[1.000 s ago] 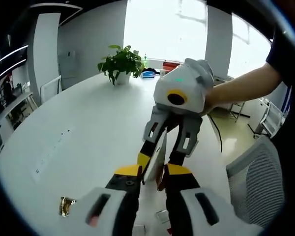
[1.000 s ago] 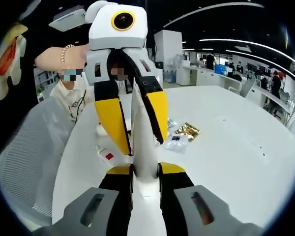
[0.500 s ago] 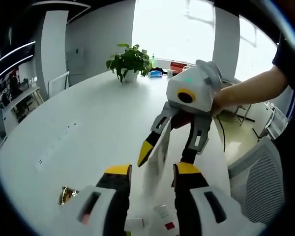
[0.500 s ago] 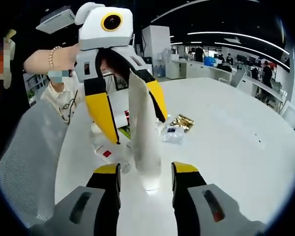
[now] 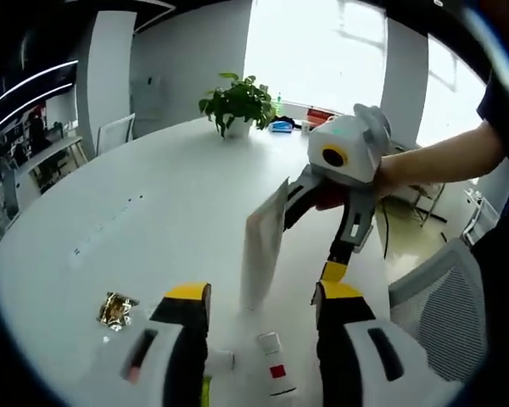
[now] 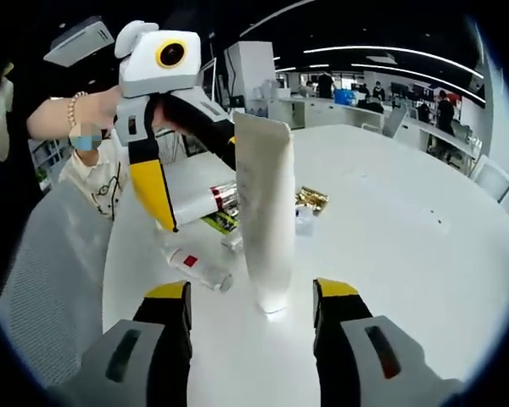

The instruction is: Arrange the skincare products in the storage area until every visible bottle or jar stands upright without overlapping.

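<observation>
A white squeeze tube (image 5: pixel 263 244) (image 6: pixel 267 216) stands upright on its cap on the white table (image 5: pixel 153 212), free of both grippers. My left gripper (image 5: pixel 263 297) is open, with its jaws on either side of the tube's base and clear of it. My right gripper (image 6: pixel 253 292) is open the same way from the opposite side, and it enters the left gripper view as the right gripper (image 5: pixel 312 242). A small white bottle with a red mark (image 5: pixel 271 377) (image 6: pixel 195 264) lies on its side. A larger white bottle with a red band (image 6: pixel 199 199) also lies flat.
A gold foil sachet (image 5: pixel 114 309) (image 6: pixel 310 199), a clear sachet (image 6: pixel 304 222) and a green packet (image 6: pixel 220 222) lie on the table. A potted plant (image 5: pixel 237 102) stands at the far end. A mesh chair (image 5: pixel 433 314) is beside the table edge. A person's arm (image 5: pixel 441 157) holds the right gripper.
Both grippers were shut on the tube one second ago. They have opened and drawn back, and the tube now stands alone on the table.
</observation>
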Demonstrator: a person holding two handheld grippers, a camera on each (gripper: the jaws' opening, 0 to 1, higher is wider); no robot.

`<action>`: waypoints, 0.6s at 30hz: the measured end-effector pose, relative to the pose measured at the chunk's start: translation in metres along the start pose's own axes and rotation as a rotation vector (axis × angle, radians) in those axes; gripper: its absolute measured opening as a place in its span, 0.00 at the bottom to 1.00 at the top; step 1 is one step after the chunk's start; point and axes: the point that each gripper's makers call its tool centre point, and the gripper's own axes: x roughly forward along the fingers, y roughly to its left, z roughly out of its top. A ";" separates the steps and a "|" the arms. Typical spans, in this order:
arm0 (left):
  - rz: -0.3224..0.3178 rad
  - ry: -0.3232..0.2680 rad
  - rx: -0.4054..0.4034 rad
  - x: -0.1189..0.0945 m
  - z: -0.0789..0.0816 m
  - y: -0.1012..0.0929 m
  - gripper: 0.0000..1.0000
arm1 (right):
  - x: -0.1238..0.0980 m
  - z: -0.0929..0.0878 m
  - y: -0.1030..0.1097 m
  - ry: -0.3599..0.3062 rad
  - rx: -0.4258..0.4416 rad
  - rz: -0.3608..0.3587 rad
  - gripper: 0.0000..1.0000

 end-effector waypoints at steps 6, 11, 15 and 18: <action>0.029 -0.004 -0.059 -0.012 -0.013 -0.005 0.56 | 0.000 0.000 0.004 -0.015 0.034 -0.036 0.70; 0.050 -0.019 -0.125 -0.025 -0.021 -0.006 0.63 | -0.001 -0.001 0.011 -0.024 0.057 -0.073 0.78; 0.071 -0.026 -0.174 -0.036 -0.030 -0.005 0.66 | -0.004 -0.004 0.016 -0.029 0.081 -0.102 0.84; 0.089 -0.052 -0.218 -0.044 -0.032 -0.004 0.68 | -0.007 -0.006 0.020 -0.031 0.093 -0.108 0.85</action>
